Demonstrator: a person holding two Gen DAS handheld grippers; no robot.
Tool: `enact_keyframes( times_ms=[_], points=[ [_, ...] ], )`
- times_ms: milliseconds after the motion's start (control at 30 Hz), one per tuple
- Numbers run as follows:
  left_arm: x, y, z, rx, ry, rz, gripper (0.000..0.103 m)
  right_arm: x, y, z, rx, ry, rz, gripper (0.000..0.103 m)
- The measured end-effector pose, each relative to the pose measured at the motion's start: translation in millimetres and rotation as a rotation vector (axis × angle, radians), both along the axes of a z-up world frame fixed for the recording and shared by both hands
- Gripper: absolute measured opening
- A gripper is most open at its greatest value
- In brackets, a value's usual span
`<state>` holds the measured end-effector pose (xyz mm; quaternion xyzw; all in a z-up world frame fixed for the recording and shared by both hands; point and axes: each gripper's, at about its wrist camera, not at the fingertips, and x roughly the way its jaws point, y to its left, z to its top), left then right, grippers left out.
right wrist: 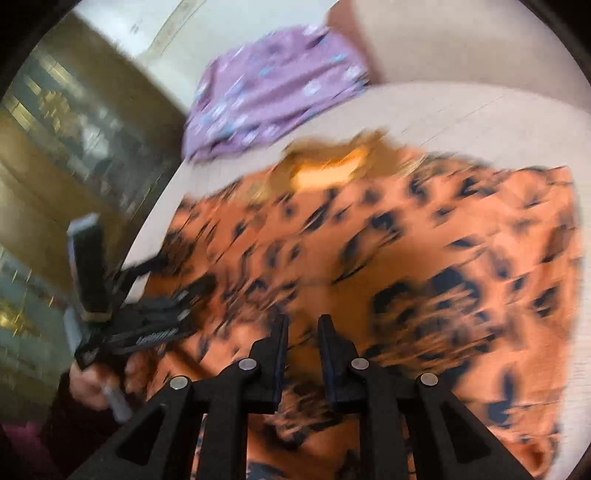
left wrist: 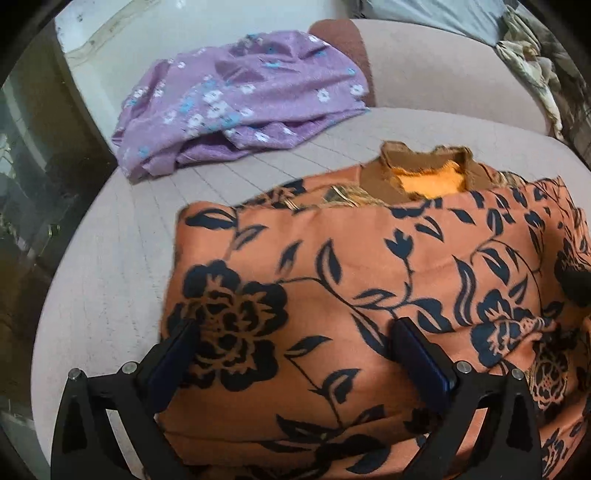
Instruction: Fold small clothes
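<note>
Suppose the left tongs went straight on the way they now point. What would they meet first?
Most likely the orange flowered garment: the left tongs stand wide open right over its folded cloth, nothing between. How near is unclear.

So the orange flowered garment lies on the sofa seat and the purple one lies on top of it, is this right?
Not quite. The purple garment lies apart, behind the orange garment, directly on the sofa seat. The left wrist view shows bare cushion between them.

Pale pinkish-grey sofa seat [left wrist: 122,258] fills the centre, quilted stitch lines across it. Backrest [left wrist: 443,74] at 12–1 o'clock. Crumpled bedding [left wrist: 532,62] at 2. White wall [left wrist: 96,29] at 11. Dark glass-fronted cabinet [left wrist: 33,155] at 9, reflective.
</note>
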<state>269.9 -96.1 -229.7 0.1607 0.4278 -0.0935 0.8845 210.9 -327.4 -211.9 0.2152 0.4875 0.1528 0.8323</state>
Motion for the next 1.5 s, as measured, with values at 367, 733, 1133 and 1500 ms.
enact_keyframes(
  times_ms=[367, 733, 1133, 1500],
  points=[
    [1, -1, -9, 0.047, -0.023, 0.009, 0.103, 6, -24, -17, -0.097, 0.076, -0.172, 0.02],
    [-1, -1, -10, 0.054, -0.032, 0.006, 0.103, 7, -27, -23, -0.078, 0.08, -0.182, 0.021],
    [13, 9, 12, 0.004, -0.045, 0.026, 0.103, 11, -29, -16, -0.05, 0.076, -0.184, 0.021],
    [72, 69, -9, -0.117, 0.116, 0.274, 0.103, 58, -75, -29, -0.032, 0.075, -0.299, 0.02]
  ],
)
